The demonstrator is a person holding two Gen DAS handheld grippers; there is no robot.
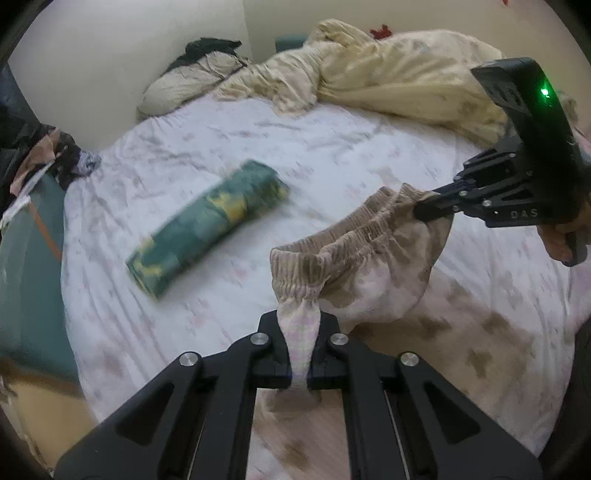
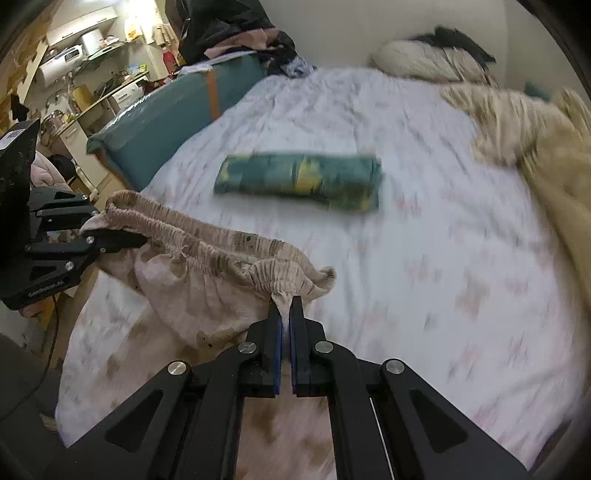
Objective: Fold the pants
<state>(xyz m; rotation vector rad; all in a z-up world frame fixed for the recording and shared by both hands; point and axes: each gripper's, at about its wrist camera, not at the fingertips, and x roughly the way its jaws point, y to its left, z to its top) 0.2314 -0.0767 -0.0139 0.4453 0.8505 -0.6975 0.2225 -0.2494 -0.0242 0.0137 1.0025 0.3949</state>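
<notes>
Both grippers are clamped on the pants (image 1: 354,258) right now: my left gripper (image 1: 300,354) has its jaws pinched on one end of the gathered waistband, and my right gripper (image 2: 285,332) is squeezed on the other end, so the waistband hangs stretched between them above the bed (image 1: 207,155). Sheet is white with a faint pinkish print. Cream duvet (image 1: 399,74) is bunched up at the far side next to a pillow (image 1: 181,85), with a clothes pile (image 2: 229,26) off the bed's edge. A folded green-and-yellow bundle (image 2: 299,179) lies flat on the sheet, well beyond the pants. Legs droop off the near edge, pretty blurry.
</notes>
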